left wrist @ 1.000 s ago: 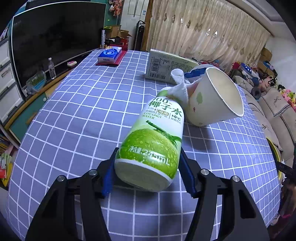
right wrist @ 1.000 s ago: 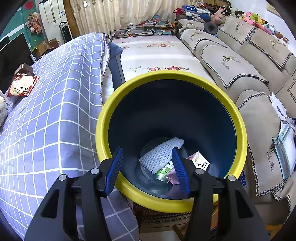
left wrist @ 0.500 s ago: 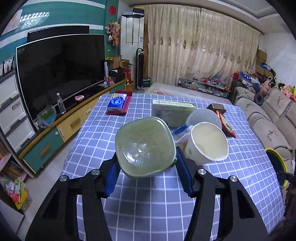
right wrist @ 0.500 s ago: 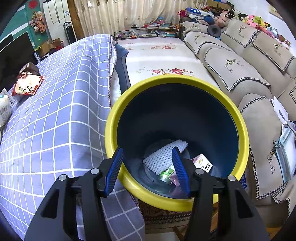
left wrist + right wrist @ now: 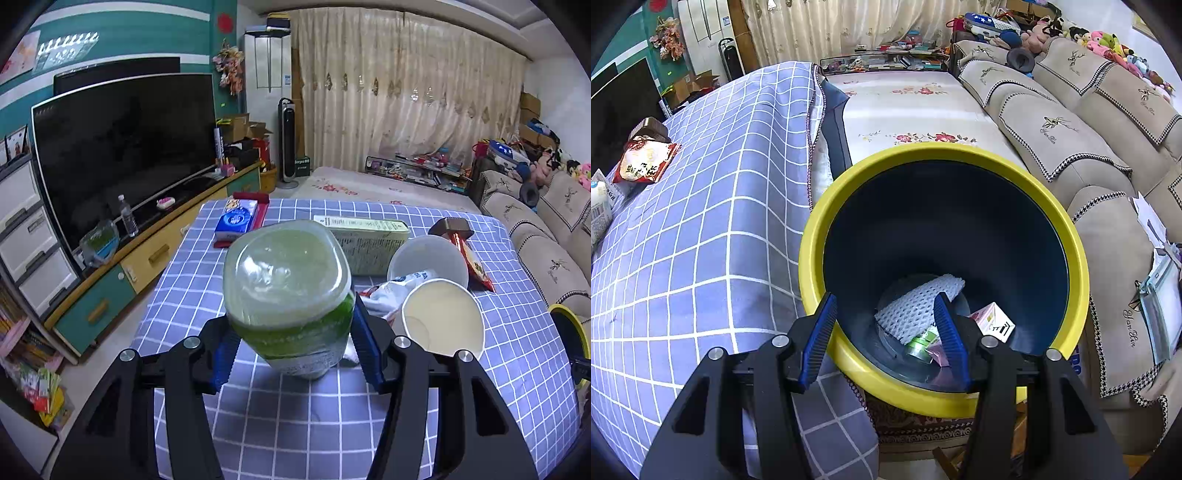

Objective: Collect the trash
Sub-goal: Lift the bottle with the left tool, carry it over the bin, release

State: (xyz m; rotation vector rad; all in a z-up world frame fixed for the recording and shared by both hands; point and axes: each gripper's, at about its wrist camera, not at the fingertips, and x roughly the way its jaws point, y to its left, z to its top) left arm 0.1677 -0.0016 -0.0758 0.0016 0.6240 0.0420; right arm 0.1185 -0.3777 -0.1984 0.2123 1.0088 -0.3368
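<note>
1 checked tablecloth (image 5: 303, 424), dark TV (image 5: 122, 147), beige curtains (image 5: 406, 92)

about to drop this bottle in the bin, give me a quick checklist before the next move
1. Left gripper gripping the green bottle: ok, pads on both sides.
2. Bottle clear of the tablecloth: ok.
3. Right gripper free: ok, open, nothing between the pads.
4. Yellow-rimmed bin open: ok.
5. Room in the bin: ok, only foam net and small packs at the bottom.
6. Bottle cap on: cannot tell.
</note>
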